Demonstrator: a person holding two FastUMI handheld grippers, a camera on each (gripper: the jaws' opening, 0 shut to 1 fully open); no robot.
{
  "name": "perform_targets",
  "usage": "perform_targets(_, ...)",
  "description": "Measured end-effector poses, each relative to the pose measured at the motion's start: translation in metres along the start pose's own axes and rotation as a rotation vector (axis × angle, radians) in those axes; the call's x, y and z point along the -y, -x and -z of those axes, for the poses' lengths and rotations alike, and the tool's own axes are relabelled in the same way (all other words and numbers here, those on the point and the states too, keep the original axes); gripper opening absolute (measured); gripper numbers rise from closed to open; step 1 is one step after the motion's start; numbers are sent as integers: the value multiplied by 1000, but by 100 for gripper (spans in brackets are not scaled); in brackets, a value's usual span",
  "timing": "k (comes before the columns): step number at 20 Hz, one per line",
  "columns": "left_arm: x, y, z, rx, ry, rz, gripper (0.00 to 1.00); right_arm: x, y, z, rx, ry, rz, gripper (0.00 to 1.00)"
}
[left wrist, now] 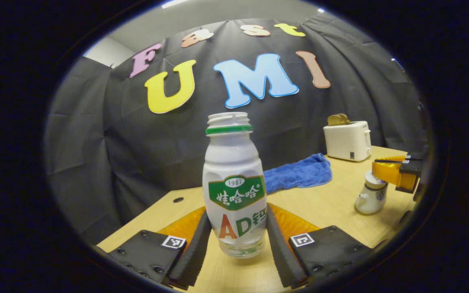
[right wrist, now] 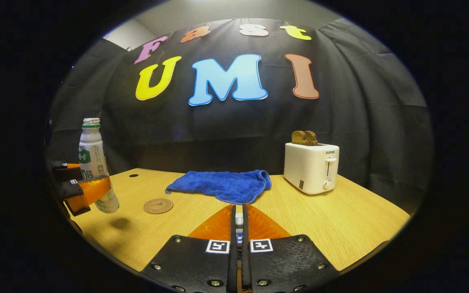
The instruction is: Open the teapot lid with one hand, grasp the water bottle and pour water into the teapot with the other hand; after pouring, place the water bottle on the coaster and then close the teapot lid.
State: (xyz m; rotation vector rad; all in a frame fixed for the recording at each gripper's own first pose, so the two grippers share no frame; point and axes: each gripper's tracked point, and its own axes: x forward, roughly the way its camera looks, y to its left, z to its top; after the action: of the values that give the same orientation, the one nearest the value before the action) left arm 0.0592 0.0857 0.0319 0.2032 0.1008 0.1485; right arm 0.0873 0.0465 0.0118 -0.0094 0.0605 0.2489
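Bottle lifted in the left claw, lid pinched in the right

The table point(right wrist: 340, 219) fills the lower frame; the bottle point(left wrist: 234, 183), cap off, stands upright at centre of the left gripper view, clamped between the left gripper point(left wrist: 238, 240) fingers and seemingly clear of the wood. At far right the teapot point(left wrist: 371, 195); the right gripper point(right wrist: 238, 232) is nearly closed on what looks like its small lid point(right wrist: 239, 220). Coaster point(right wrist: 158, 205) lower left. Carry level, tip slowly over the opening

Looks like a staged demo booth rather than a real kitchen: black cloth wall point(right wrist: 360, 122) draped all around a light wooden table point(right wrist: 340, 219), with kitchen props set out on it, a white toaster point(right wrist: 311, 167) with toast in it, a blue towel point(right wrist: 222, 185) and a round coaster point(right wrist: 158, 205).
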Motion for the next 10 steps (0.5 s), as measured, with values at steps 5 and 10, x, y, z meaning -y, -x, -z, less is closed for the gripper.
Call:
perform_targets(5,-14,3,-1,4,-1,-27,78,4,0,6,-10,0,12,4)
perform_targets(10,-22,4,1,3,10,-39,78,5,0,10,-24,-11,12,4)
